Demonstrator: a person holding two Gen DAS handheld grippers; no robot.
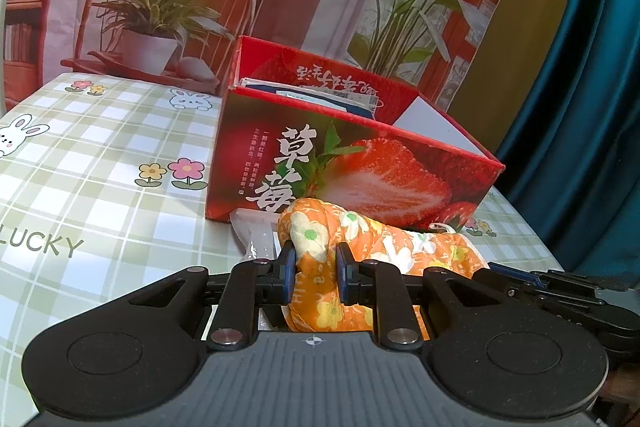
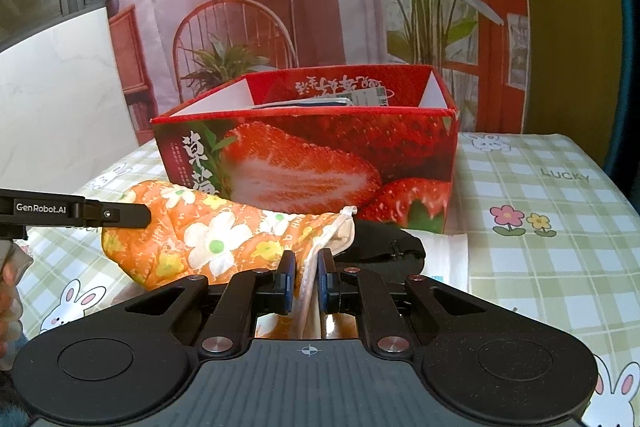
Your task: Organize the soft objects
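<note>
Claws grip the orange flowered mitt (image 1: 360,247) at both ends, left claw (image 1: 316,267) pinching its body, right claw (image 2: 308,279) its cuff; lift evenly so you clear the strawberry box (image 2: 320,163) rim just ahead.

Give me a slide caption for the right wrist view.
Right gripper pinches the cream hem of the orange floral quilted mitt before the red strawberry-print cardboard box.
</note>
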